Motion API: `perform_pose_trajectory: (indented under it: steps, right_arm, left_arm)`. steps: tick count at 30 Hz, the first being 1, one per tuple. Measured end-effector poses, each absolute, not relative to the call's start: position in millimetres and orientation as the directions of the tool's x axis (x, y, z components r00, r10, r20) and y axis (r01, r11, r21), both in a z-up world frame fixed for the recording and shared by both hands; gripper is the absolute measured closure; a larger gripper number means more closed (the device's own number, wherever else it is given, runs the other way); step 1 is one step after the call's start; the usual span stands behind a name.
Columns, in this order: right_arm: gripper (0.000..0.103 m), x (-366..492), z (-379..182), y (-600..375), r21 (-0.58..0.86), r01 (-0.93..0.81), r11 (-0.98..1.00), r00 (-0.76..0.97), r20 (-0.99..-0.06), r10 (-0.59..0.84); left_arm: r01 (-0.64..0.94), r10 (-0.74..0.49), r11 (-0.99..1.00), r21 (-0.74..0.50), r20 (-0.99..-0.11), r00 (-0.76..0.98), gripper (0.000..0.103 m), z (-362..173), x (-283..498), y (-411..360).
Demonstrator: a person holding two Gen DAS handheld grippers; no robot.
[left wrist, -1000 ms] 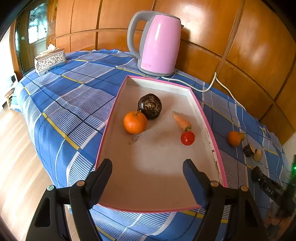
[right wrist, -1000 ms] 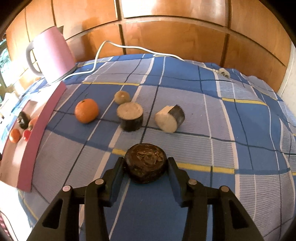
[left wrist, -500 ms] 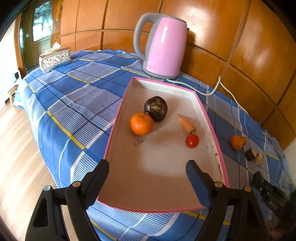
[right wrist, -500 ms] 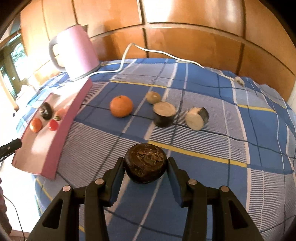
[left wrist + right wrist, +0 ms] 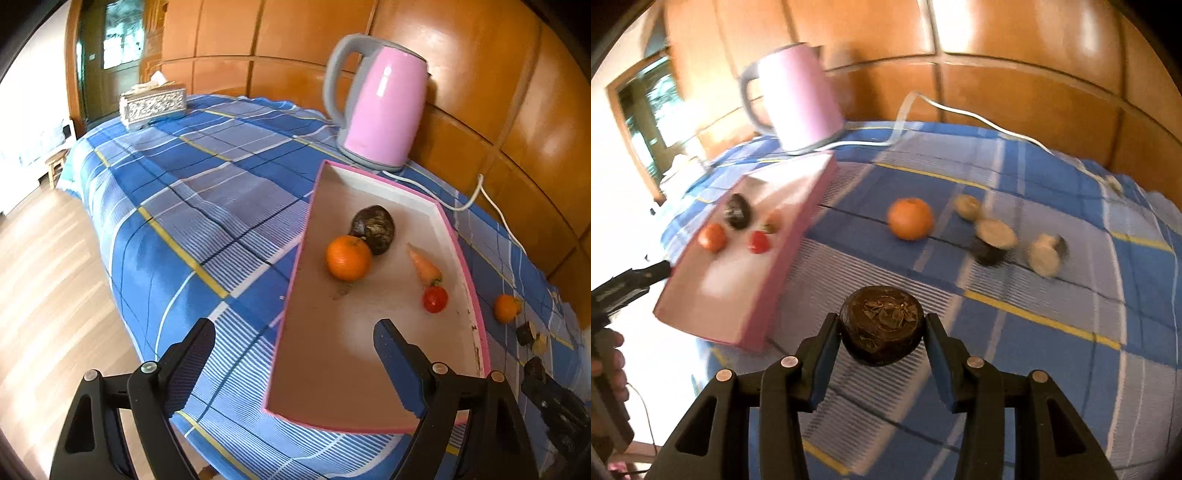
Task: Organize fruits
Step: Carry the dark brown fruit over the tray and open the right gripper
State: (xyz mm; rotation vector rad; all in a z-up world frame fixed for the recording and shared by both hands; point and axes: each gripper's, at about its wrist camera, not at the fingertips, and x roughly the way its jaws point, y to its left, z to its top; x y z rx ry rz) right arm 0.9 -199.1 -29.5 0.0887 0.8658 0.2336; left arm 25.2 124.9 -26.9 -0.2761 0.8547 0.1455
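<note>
My work surface is a table under a blue checked cloth (image 5: 192,206) with yellow and white lines, set against wood panelling. Directly on the cloth I find a pink-rimmed tray (image 5: 291,295), a pink kettle (image 5: 380,110) just behind the tray's far end with its white cord (image 5: 979,118) trailing along the back edge, and a patterned tissue box (image 5: 153,105) at the far left corner. To the right of the tray lie a loose orange (image 5: 910,218), a small pale round piece (image 5: 967,205) and two dark-skinned cut stubs with pale faces (image 5: 995,236), near one another.
</note>
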Motion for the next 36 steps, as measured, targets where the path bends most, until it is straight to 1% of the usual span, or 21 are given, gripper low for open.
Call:
perform_pose_trajectory:
  steps: [4, 7, 11, 14, 22, 28, 36]
  right_arm:
    - [0.057, 3, -12, -166, 0.172, -0.293, 0.941, 0.622, -0.713, 0.324]
    - [0.057, 7, -2, -142, 0.157, -0.359, 0.920, 0.615, -0.701, 0.360]
    - [0.057, 12, 3, -116, 0.131, -0.425, 0.896, 0.599, -0.701, 0.387]
    - [0.057, 18, 0, -97, 0.104, -0.463, 0.880, 0.575, -0.720, 0.387]
    - [0.057, 35, -17, -76, 0.055, -0.484, 0.873, 0.537, -0.769, 0.346]
    - [0.056, 38, -24, -65, -0.009, -0.485, 0.874, 0.556, -0.775, 0.301]
    - [0.055, 37, -32, -68, 0.012, -0.464, 0.886, 0.548, -0.782, 0.298]
  left_arm:
    - [-0.253, 0.026, 0.950, -0.185, -0.759, 0.650, 0.015, -28, 26, 130]
    - [-0.257, 0.029, 0.949, -0.184, -0.759, 0.651, 0.015, -28, 27, 132]
    - [-0.254, 0.035, 0.951, -0.176, -0.754, 0.656, 0.015, -27, 26, 131]
    - [-0.251, 0.034, 0.952, -0.175, -0.753, 0.657, 0.015, -27, 25, 130]
    - [-0.240, 0.032, 0.956, -0.166, -0.757, 0.652, 0.015, -29, 25, 127]
    - [-0.239, 0.032, 0.957, -0.164, -0.760, 0.649, 0.015, -31, 26, 126]
    - [-0.231, 0.028, 0.960, -0.162, -0.760, 0.650, 0.015, -30, 25, 123]
